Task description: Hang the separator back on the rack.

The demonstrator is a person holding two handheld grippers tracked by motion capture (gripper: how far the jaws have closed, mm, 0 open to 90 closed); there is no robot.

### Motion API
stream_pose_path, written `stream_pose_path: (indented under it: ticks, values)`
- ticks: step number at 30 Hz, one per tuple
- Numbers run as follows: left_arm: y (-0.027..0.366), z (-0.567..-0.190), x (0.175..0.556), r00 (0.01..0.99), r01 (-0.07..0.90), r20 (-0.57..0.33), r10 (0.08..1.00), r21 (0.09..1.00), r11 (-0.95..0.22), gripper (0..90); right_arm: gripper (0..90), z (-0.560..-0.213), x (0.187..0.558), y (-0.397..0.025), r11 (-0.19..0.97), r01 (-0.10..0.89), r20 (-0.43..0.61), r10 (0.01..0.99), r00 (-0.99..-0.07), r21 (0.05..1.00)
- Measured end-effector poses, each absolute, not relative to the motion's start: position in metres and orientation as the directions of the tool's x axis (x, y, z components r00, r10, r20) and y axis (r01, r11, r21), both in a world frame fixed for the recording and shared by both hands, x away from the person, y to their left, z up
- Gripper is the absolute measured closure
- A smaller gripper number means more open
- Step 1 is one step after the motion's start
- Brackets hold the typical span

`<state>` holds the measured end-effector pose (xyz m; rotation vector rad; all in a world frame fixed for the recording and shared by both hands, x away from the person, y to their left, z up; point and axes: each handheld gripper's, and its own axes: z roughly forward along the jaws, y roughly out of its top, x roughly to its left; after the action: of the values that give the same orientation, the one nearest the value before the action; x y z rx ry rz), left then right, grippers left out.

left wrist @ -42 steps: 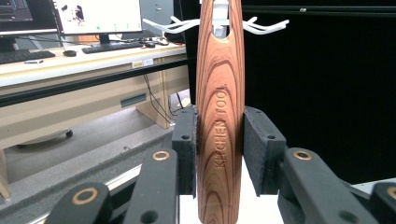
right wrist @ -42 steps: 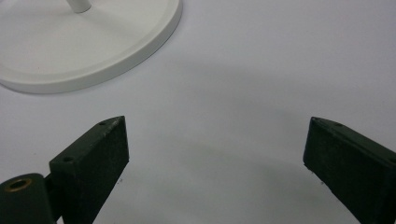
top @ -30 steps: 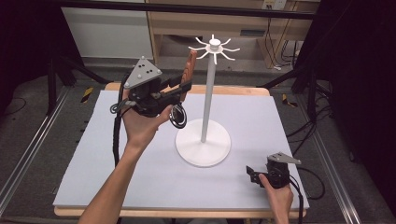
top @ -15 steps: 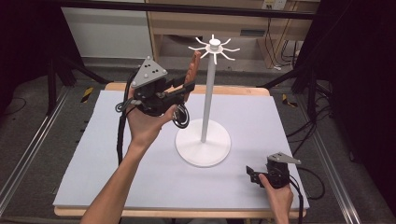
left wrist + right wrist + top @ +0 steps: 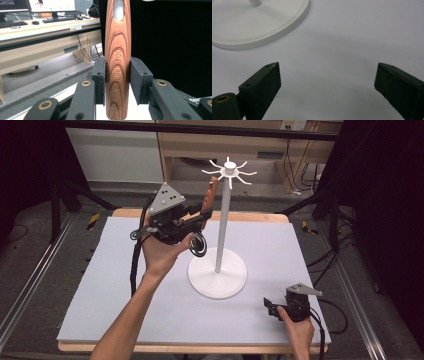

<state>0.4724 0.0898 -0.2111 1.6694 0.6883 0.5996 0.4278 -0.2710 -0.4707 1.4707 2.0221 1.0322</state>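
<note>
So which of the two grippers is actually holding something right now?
The left gripper, raised beside the white stand: its jaws clamp a wooden utensil handle. The right gripper sits low on the table with jaws wide apart, holding nothing.

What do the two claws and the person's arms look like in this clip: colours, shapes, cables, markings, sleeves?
Both the left claw and the right claw are black, each topped by a grey three-cornered plate; the left one's has dark dots. Flat black jaw pads with small holes sit on arms with brass-coloured rivets. A black cable trails from each. Both forearms are bare, no sleeves visible.
</note>
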Motion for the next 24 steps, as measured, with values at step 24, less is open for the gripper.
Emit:
stream_pose_path:
  ticks: [24]
  values:
    - [0.083, -0.218, 0.484, 0.695, 0.099, 0.03, 0.718, 0.986, -0.137, 66.8, 7.4, -0.471, 0.428, -0.27, 0.161, 0.619, 0.083, 0.935, -0.346, 0.769]
